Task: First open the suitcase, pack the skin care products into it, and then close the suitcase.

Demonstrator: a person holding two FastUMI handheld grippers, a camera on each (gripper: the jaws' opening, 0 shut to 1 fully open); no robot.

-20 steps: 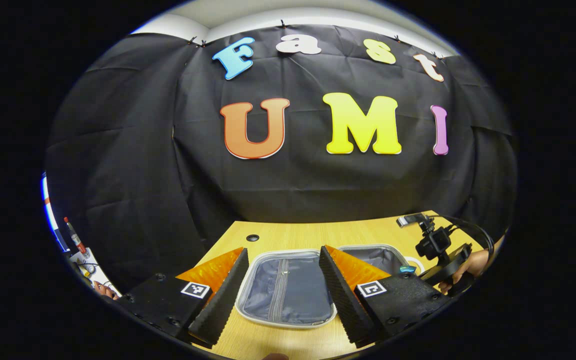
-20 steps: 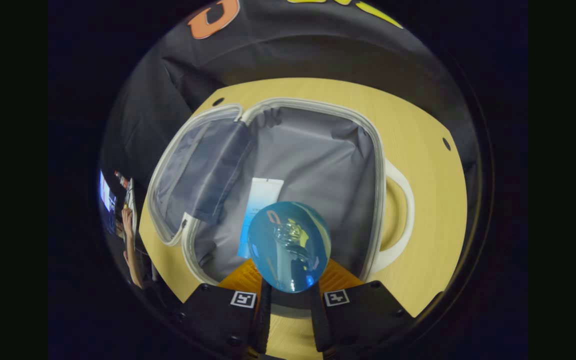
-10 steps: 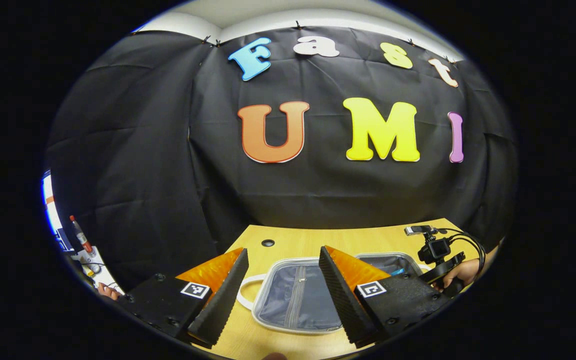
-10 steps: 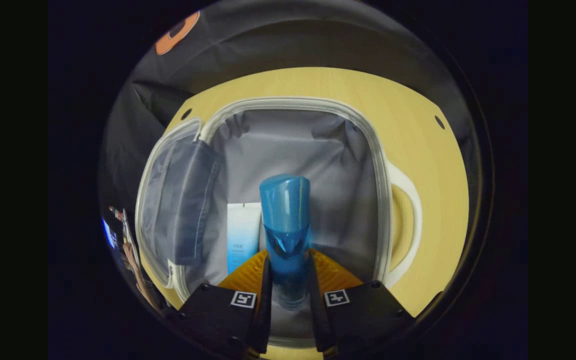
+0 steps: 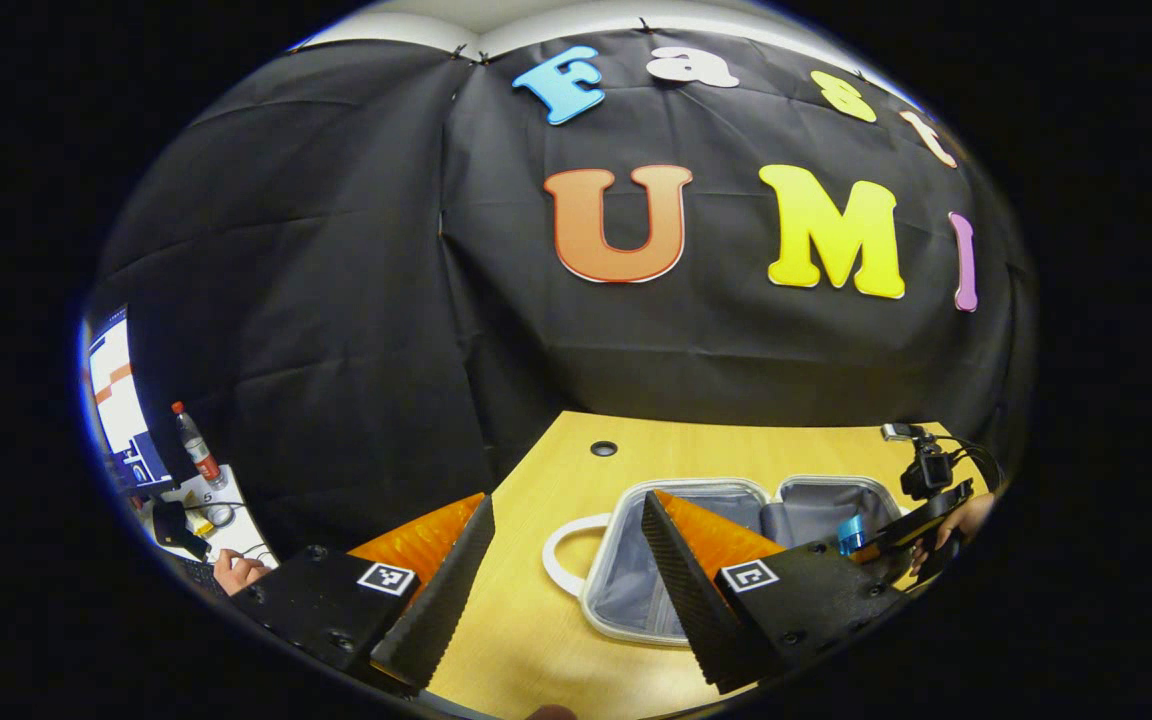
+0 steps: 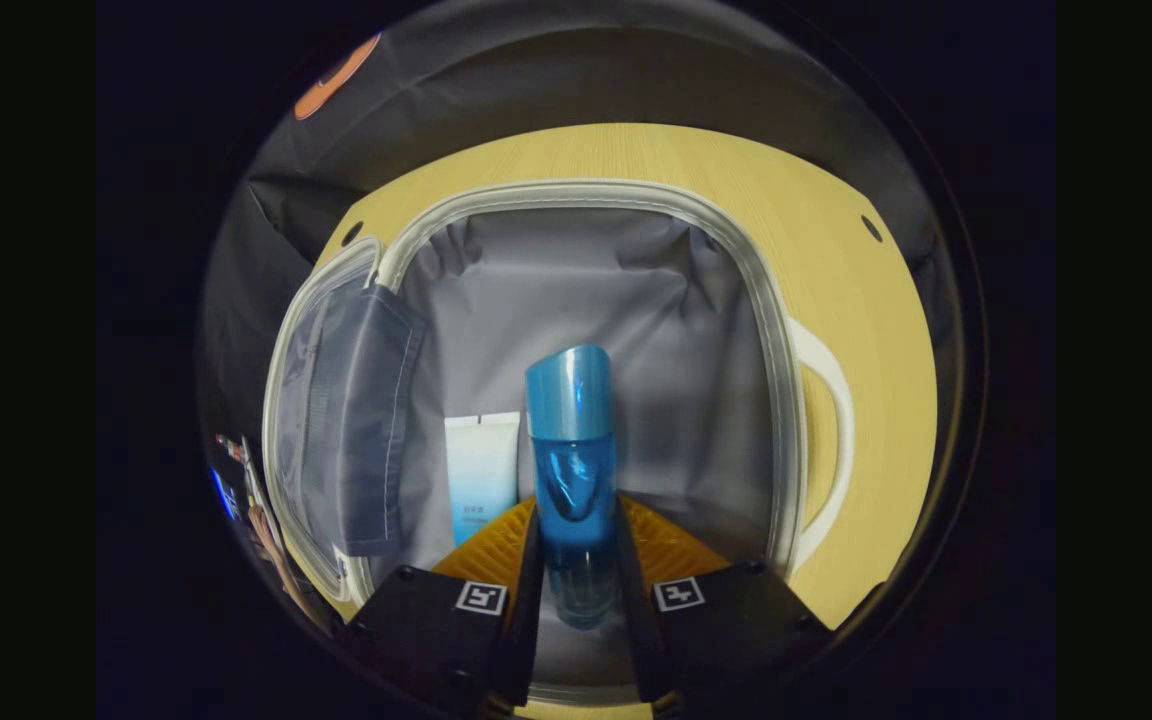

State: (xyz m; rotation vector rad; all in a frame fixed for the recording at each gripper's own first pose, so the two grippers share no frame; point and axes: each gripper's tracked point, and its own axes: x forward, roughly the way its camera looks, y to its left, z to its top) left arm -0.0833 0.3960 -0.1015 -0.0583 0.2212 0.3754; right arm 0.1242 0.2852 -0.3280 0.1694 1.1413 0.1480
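right gripper (image 6: 570, 560) has both fingers pressed against the lower body of a blue bottle (image 6: 570, 455), which lies lengthwise with its cap pointing toward the far wall of the open suitcase (image 6: 576, 195); it is low inside the grey-lined half, though whether the bottle already rests on the lining i cannot tell. just beside it, on its left in the right gripper view, lies a white-and-blue tube (image 6: 482, 470). left gripper (image 5: 561, 560) is spread wide and holds nothing, held over the wooden tabletop (image 5: 536, 640) at its near edge, by the suitcase's white handle (image 5: 561, 545) and the lid half. judged from this, the opening is done and packing is in hand, with the second product being set down. the next move calls for the right gripper's fingers to part so the bottle settles next to the tube without rolling onto it, then for the gripper to lift clear of the rim; after that the lid half must be folded over. count: one suitcase, two skin care products (one bottle, one tube), two grippers, two white handles, one on each half.
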